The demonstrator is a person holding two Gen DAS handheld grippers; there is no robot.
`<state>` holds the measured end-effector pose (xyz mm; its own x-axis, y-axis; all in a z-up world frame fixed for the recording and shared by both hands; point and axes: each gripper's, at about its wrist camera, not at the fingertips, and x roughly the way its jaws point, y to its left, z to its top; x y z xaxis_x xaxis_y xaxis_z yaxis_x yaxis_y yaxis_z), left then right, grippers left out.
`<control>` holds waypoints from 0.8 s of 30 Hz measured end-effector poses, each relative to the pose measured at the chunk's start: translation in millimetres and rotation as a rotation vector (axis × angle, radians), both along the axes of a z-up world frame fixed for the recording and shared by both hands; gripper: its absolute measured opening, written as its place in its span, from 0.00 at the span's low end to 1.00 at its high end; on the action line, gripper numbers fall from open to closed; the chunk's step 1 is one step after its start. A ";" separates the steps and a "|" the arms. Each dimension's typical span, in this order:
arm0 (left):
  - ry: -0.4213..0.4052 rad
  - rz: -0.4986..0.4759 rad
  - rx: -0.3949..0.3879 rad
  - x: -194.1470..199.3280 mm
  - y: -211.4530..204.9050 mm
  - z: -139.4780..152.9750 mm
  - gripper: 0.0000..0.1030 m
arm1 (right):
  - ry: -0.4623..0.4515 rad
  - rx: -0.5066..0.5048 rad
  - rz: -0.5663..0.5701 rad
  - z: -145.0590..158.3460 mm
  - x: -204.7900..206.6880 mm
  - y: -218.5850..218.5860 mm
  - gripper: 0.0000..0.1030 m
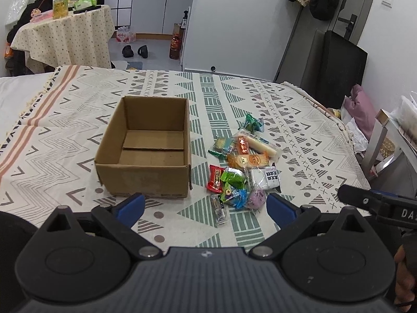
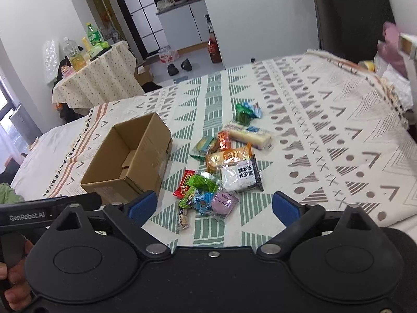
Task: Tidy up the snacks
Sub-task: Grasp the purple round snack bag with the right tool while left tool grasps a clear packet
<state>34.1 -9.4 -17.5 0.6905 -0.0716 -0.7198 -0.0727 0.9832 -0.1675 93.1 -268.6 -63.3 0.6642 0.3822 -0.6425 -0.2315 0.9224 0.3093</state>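
Snacks lie in a loose pile (image 1: 241, 167) on a patterned blanket (image 1: 299, 120) over a bed, just right of an open cardboard box (image 1: 146, 154) that stands upright w/ nothing inside but its bottom flaps. No snack is in the box yet.

In the pile, seen from the left wrist cam: a long white stick pack (image 1: 258, 144) toward the far side, a green wrapper (image 1: 251, 122) beyond it, an orange biscuit pack (image 1: 247, 160) in the middle, a white-and-black pack (image 1: 265, 178) at the right, a red sachet (image 1: 215, 178) nearest the box, and a purple round sweet (image 1: 256, 198) plus a clear bar wrapper (image 1: 219, 208) at the near edge.

Left hand-held gripper (image 1: 206, 203) – jaws wide, nothing between the blue pads, above the near edge of the pile and the box's near right corner. Right hand-held gripper (image 2: 213, 204) – also spread wide and empty, over the near end of the pile; the purple sweet (image 2: 224, 203) sits in line w/ the gap but the pads are apart from it. Each gripper shows at the edge of the other's view, so they're side by side.

Bkgd: a round side table w/ a dotted cloth (image 1: 65, 34) and bottles
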 end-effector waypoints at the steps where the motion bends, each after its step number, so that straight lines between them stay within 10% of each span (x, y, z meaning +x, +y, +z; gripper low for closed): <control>1: 0.001 -0.001 -0.003 3.6 -0.7 -2.3 0.96 | 0.010 0.010 0.001 -3.0 3.2 -0.5 0.88; 24: 0.197 0.032 -0.047 75.1 -11.5 -69.3 0.55 | 0.270 0.179 -0.069 -80.5 70.1 0.8 0.62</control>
